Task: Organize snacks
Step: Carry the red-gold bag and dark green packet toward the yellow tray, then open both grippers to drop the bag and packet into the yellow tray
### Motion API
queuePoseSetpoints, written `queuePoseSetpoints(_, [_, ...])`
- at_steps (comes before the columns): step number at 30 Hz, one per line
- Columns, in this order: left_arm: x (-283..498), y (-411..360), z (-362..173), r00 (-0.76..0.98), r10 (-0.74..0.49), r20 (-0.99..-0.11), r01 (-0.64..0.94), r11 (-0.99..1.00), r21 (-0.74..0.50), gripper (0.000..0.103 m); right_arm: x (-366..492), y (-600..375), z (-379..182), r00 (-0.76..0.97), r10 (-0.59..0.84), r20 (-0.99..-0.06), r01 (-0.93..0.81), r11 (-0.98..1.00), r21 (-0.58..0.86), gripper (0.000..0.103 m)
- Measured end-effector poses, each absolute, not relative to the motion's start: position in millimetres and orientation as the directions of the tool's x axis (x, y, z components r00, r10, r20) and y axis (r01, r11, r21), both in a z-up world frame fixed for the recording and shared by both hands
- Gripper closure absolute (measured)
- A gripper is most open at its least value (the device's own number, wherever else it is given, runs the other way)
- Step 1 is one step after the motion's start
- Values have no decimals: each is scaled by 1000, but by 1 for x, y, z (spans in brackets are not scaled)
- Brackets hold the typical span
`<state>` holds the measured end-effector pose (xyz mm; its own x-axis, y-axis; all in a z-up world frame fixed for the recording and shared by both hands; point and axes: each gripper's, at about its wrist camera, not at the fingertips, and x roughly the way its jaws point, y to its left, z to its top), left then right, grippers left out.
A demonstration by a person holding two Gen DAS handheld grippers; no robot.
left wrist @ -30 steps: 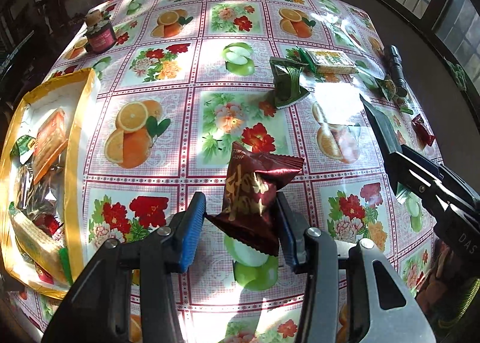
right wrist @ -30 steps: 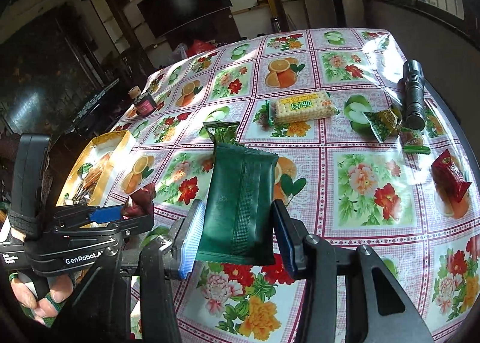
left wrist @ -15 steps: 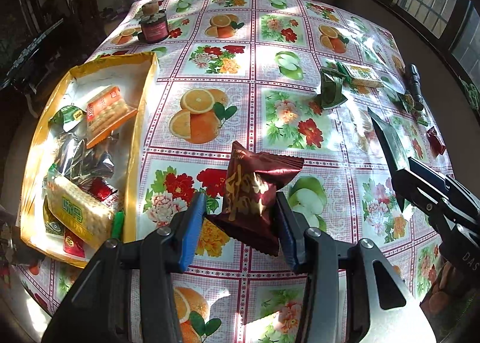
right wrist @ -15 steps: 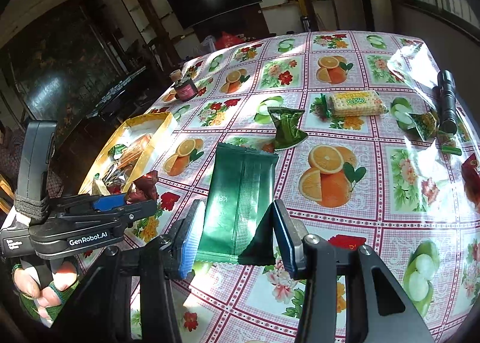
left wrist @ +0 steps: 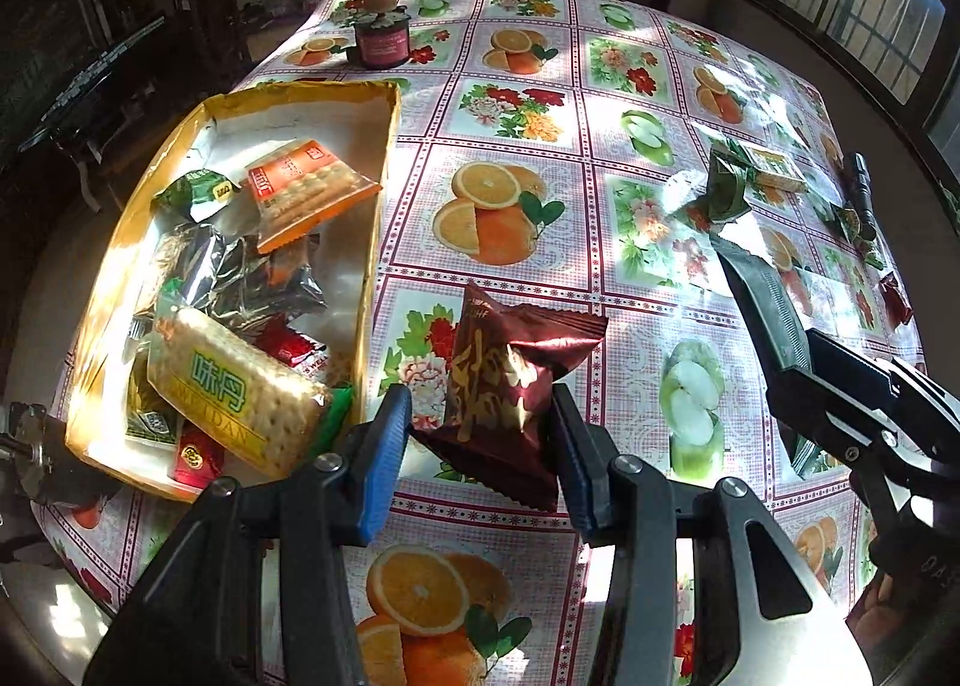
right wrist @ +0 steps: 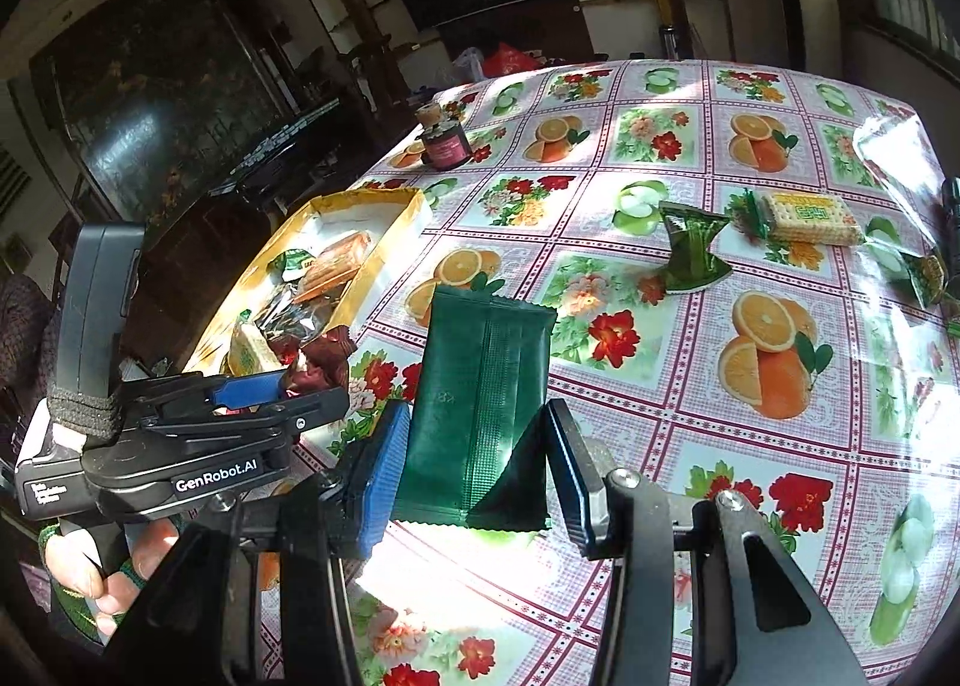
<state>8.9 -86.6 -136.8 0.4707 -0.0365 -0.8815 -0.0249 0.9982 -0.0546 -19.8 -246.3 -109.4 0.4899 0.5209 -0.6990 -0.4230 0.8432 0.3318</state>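
left gripper (left wrist: 480, 446): I'm clamping maroon snack packet (left wrist: 510, 380)
right gripper (right wrist: 474, 464): I'm clamping green packet (right wrist: 480, 404)
yellow box (left wrist: 378, 194): just left of left gripper

Left gripper (left wrist: 480, 446) tilts steeply down, jaws clamped on a packet; right gripper (right wrist: 474, 470) alongside, angled down, likewise clamped.

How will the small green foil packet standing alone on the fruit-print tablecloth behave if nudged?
The small green foil packet stands on a narrow pinched base, so it would probably tip. Its crinkled wrapper suggests it is light and would likely slide on the glossy tablecloth.
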Motion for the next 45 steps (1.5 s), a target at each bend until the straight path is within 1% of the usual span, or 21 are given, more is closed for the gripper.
queuePoseSetpoints(10, [6, -64, -140, 478, -4, -878, -77, 996, -47, 56, -19, -208, -108, 445, 553, -704, -490, 809, 325, 57])
queuePoseSetpoints(24, [5, -32, -140, 480, 10, -877, -136, 989, -63, 55, -7, -163, -103, 407, 581, -705, -556, 770, 313, 57])
queuePoseSetpoints(30, [5, -27, -141, 478, 2, -878, -138, 988, -73, 55, -3, -154, -104, 396, 586, -707, -568, 761, 313, 57])
queuePoseSetpoints(38, [3, -18, -133, 493, -51, -869, -133, 982, -132, 55, 1, -154, -106, 394, 586, -708, -561, 764, 319, 57])
queuePoseSetpoints(45, [4, 15, -121, 523, -4, -852, -203, 971, -129, 55, 11, -143, -104, 385, 608, -695, -570, 748, 338, 57])
